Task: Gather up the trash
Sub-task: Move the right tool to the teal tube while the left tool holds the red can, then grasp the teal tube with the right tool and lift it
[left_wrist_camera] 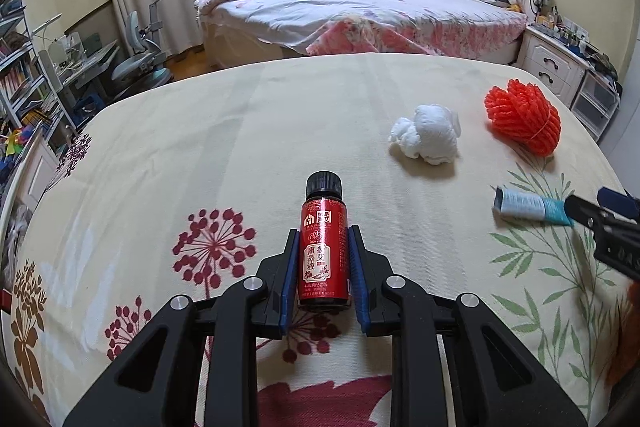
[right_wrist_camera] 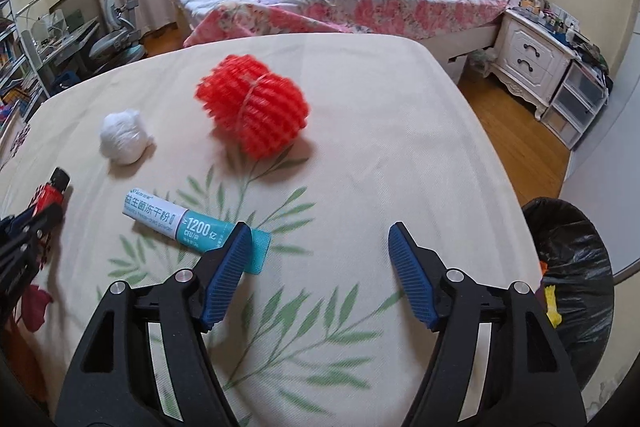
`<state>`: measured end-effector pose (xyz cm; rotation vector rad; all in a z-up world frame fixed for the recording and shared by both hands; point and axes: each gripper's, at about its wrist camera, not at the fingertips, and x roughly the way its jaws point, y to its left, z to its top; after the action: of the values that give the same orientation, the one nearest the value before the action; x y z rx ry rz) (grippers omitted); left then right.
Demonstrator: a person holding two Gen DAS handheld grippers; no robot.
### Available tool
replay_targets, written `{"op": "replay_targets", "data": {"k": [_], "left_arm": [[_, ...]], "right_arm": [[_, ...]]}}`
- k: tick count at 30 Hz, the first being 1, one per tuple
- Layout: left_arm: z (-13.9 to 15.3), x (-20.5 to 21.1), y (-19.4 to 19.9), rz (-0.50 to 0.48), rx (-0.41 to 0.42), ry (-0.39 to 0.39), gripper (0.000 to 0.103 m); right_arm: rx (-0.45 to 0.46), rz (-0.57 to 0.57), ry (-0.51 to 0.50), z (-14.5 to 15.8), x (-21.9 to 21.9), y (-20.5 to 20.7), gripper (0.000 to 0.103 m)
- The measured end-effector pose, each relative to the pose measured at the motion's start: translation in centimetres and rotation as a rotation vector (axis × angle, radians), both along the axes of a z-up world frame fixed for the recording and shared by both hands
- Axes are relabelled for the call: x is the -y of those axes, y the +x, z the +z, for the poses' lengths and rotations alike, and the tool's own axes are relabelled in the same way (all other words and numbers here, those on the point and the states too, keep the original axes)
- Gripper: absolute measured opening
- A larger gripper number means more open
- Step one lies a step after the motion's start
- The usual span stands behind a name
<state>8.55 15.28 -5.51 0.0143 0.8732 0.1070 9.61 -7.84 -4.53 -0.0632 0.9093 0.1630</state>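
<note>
Red-labelled small glass bottle with a black screw cap (left_wrist_camera: 323,247) is clamped between the blue ribbed fingers (left_wrist_camera: 289,275) of your left gripper (left_wrist_camera: 323,233); both pads press its label and the cap sticks out past the tips. In the right wrist view the same bottle shows at the left edge of the counter.

Your right gripper (right_wrist_camera: 318,239) has its fingers (right_wrist_camera: 226,269) well apart with nothing between them, only bare cloth. The left fingertip overlaps the sealed teal end of the white and teal foil sachet (right_wrist_camera: 188,227), which lies flat near the counter's front edge; I can't tell whether it actually touches.

The counter (right_wrist_camera: 380,147) carries a cream cloth printed with green leaves and dark red flower heads. The other trash sits toward the far edge:
- crumpled white tissue ball (right_wrist_camera: 124,137), far of the sachet, left of the net
- bundled orange-red foam mesh net (right_wrist_camera: 254,105), just right of the tissue, apart from it

A round bin lined with a black plastic bag (right_wrist_camera: 576,267) stands on the wood floor off the counter's right edge, with yellow and orange scraps visible inside.

Beyond the counter's far edge is a bed with floral bedding (left_wrist_camera: 360,11).
</note>
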Motion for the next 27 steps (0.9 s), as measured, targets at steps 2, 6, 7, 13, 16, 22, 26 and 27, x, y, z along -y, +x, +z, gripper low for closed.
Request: {"op": "replay_targets", "data": {"k": [2,6,7,13,16,22,26,27], "left_arm": [[0.0,-0.2,-0.2,0.005,0.001,-0.004,0.025],[0.0,-0.8,-0.5,0.017,0.002,-0.016,0.025],[0.0,-0.9,-0.6,0.019,0.002,-0.017,0.025],[0.0,-1.8,-1.4,0.037,0.005,-0.017,0.025],[0.0,-2.2,-1.5,0.049,0.004,-0.018,0.025],[0.0,-2.8,-1.8,0.061,0.003,-0.021,0.025],[-0.1,-2.8,-1.7,0.057,0.0,-0.023,0.025],[-0.2,-2.9,-1.7,0.058,0.0,-0.026,0.025]], "right_arm": [[0.002,0.003,-0.007,0.0,-0.3,-0.6,0.069],[-0.004,0.01,-0.007,0.0,-0.7,-1.9,0.069],[-0.006,0.015,-0.009,0.0,-0.8,-2.2,0.07],[-0.004,0.05,-0.001,0.2,-1.7,-3.2,0.07],[0.002,0.071,-0.006,0.2,-2.3,-2.8,0.07],[0.0,0.148,-0.017,0.2,-4.8,-1.1,0.069],[0.006,0.178,-0.027,0.2,-6.0,-0.5,0.069],[0.004,0.183,-0.027,0.2,-6.1,-0.6,0.069]]}}
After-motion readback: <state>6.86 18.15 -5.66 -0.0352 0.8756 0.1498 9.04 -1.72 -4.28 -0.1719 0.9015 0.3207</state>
